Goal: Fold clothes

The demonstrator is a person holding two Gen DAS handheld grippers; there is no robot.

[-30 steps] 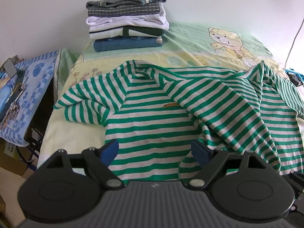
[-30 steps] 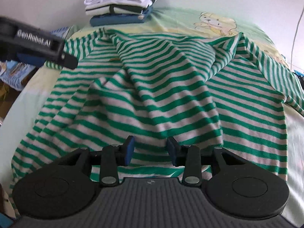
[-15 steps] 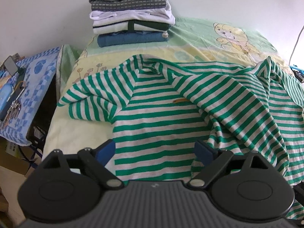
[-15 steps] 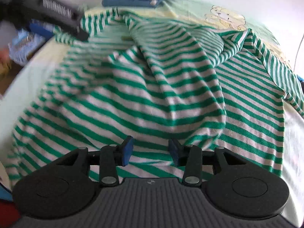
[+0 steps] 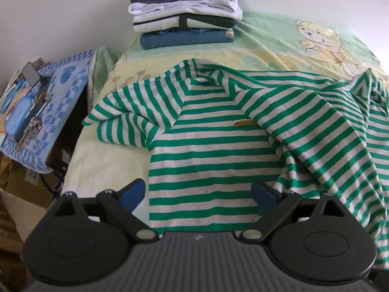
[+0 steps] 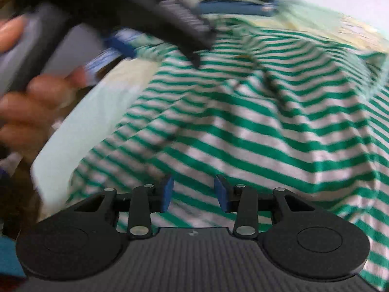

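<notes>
Now the left gripper (image 5: 198,194) has just spread wider, empty over the striped shirt (image 5: 218,150); the right gripper (image 6: 193,193), half apart, seemingly grips nothing, so folding hasn't started.

Green-and-white striped shirt (image 5: 214,150) lies spread on the bed, right half rumpled and folded over

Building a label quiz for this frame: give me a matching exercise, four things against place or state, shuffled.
Things:
1. striped shirt
2. stack of folded clothes
3. bunch of keys
4. left claw

Places or states:
a. jaws wide apart, nothing pinched
b. on the blue patterned cloth beside the bed
c. spread out rumpled on the bed, not yet folded
d. at the far end of the bed by the wall

Pairs: 1-c, 2-d, 3-b, 4-a
</notes>
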